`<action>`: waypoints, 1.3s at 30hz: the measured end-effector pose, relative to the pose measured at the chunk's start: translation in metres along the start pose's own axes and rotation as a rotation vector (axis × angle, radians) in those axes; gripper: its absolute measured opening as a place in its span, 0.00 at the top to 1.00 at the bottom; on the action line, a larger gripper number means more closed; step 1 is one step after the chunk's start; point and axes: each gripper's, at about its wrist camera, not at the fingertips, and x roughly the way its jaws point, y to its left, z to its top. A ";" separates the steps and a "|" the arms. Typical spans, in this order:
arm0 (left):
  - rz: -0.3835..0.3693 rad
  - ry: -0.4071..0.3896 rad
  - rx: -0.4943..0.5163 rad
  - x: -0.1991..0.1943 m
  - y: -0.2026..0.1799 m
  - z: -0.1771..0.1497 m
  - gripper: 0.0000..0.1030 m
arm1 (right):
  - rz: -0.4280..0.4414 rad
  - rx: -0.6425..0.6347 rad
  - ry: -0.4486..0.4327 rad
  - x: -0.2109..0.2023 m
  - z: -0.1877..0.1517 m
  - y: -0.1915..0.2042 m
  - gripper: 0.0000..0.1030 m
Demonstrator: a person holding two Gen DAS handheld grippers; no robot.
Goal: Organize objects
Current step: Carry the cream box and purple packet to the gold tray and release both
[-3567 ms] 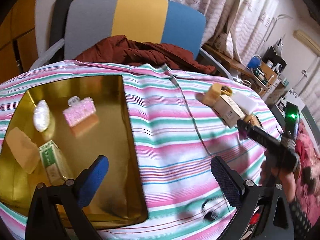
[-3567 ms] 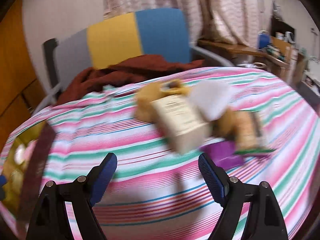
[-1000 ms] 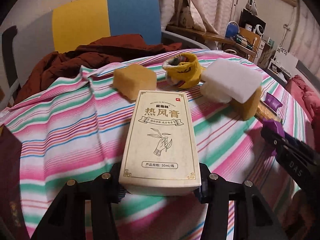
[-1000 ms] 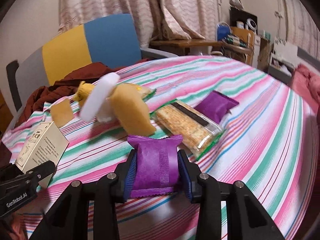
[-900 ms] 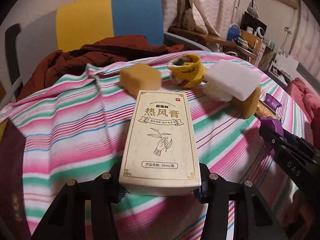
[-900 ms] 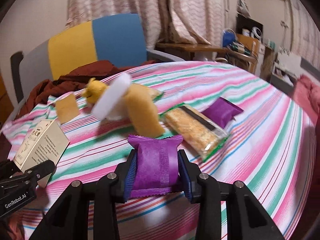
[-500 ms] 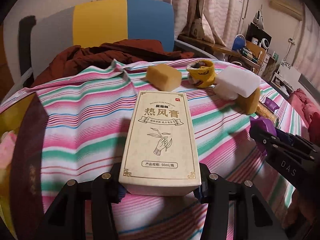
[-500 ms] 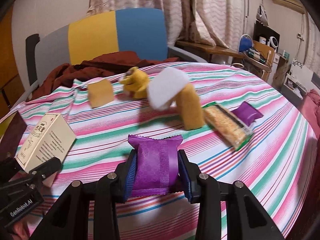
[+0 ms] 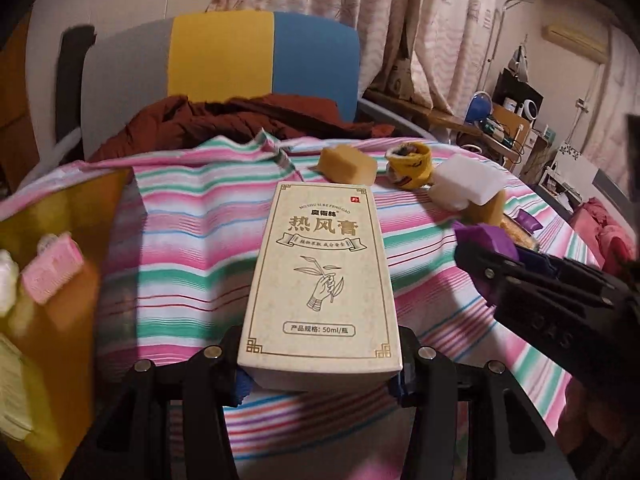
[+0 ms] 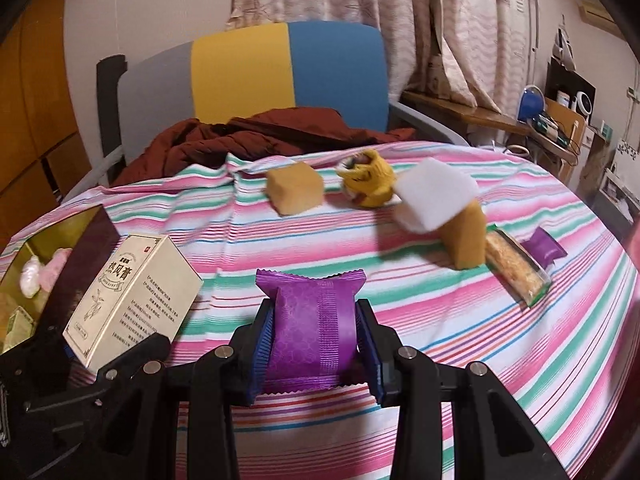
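Both claws swung toward gold tray; left claw clamps box, right claw clamps purple packet.

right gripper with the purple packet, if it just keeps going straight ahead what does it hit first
Probably nothing nearby: ahead of the right gripper lies bare striped tablecloth, passing between the tan block and yellow sock. Depth is unclear.
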 end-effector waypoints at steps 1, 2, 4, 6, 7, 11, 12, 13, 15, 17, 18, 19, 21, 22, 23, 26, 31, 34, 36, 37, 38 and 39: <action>-0.001 -0.011 0.005 -0.007 0.001 -0.001 0.50 | 0.005 -0.001 -0.002 -0.002 0.001 0.002 0.62; -0.001 -0.020 0.004 -0.012 0.003 -0.001 0.50 | 0.012 -0.001 -0.003 -0.003 0.002 0.005 0.62; -0.002 -0.038 -0.010 -0.026 0.010 -0.003 0.50 | 0.027 -0.003 -0.005 -0.007 0.004 0.011 0.62; -0.003 -0.051 -0.030 -0.038 0.017 -0.005 0.50 | 0.043 -0.012 -0.011 -0.010 0.006 0.019 0.62; 0.001 -0.055 -0.041 -0.044 0.021 -0.005 0.50 | 0.050 -0.020 -0.015 -0.012 0.007 0.024 0.62; 0.020 -0.072 -0.091 -0.065 0.043 -0.005 0.50 | 0.084 -0.053 -0.026 -0.018 0.011 0.045 0.62; 0.026 -0.076 -0.101 -0.069 0.048 -0.004 0.50 | 0.094 -0.064 -0.029 -0.019 0.013 0.052 0.62; 0.032 -0.081 -0.115 -0.074 0.054 -0.004 0.50 | 0.101 -0.072 -0.032 -0.021 0.014 0.057 0.62; 0.057 -0.091 -0.128 -0.082 0.065 -0.004 0.50 | 0.120 -0.092 -0.040 -0.024 0.017 0.068 0.62; 0.082 -0.099 -0.141 -0.089 0.077 -0.005 0.50 | 0.138 -0.110 -0.047 -0.027 0.019 0.078 0.62; 0.093 -0.102 -0.149 -0.093 0.083 -0.005 0.50 | 0.147 -0.118 -0.050 -0.028 0.019 0.084 0.62; 0.103 -0.106 -0.160 -0.097 0.089 -0.007 0.50 | 0.157 -0.126 -0.052 -0.030 0.020 0.089 0.62; 0.118 -0.115 -0.182 -0.105 0.101 -0.008 0.50 | 0.182 -0.140 -0.058 -0.033 0.022 0.101 0.62; 0.129 -0.121 -0.200 -0.111 0.110 -0.009 0.50 | 0.193 -0.145 -0.060 -0.035 0.023 0.106 0.62; 0.140 -0.125 -0.212 -0.114 0.117 -0.010 0.50 | 0.206 -0.150 -0.061 -0.037 0.024 0.111 0.62; 0.176 -0.128 -0.243 -0.124 0.137 -0.016 0.50 | 0.262 -0.170 -0.058 -0.042 0.025 0.130 0.62; 0.232 -0.092 -0.321 -0.136 0.177 -0.036 0.49 | 0.343 -0.223 -0.038 -0.047 0.018 0.162 0.62; 0.245 -0.069 -0.353 -0.141 0.190 -0.047 0.49 | 0.384 -0.256 -0.014 -0.046 0.011 0.181 0.62; 0.264 -0.049 -0.356 -0.142 0.198 -0.051 0.49 | 0.407 -0.274 0.009 -0.043 0.006 0.193 0.62; 0.275 -0.033 -0.356 -0.142 0.202 -0.055 0.49 | 0.415 -0.282 0.018 -0.042 0.004 0.198 0.62; 0.279 -0.028 -0.358 -0.144 0.205 -0.058 0.50 | 0.422 -0.289 0.025 -0.042 0.002 0.202 0.62; 0.286 -0.018 -0.359 -0.144 0.208 -0.062 0.50 | 0.431 -0.300 0.034 -0.041 -0.002 0.207 0.62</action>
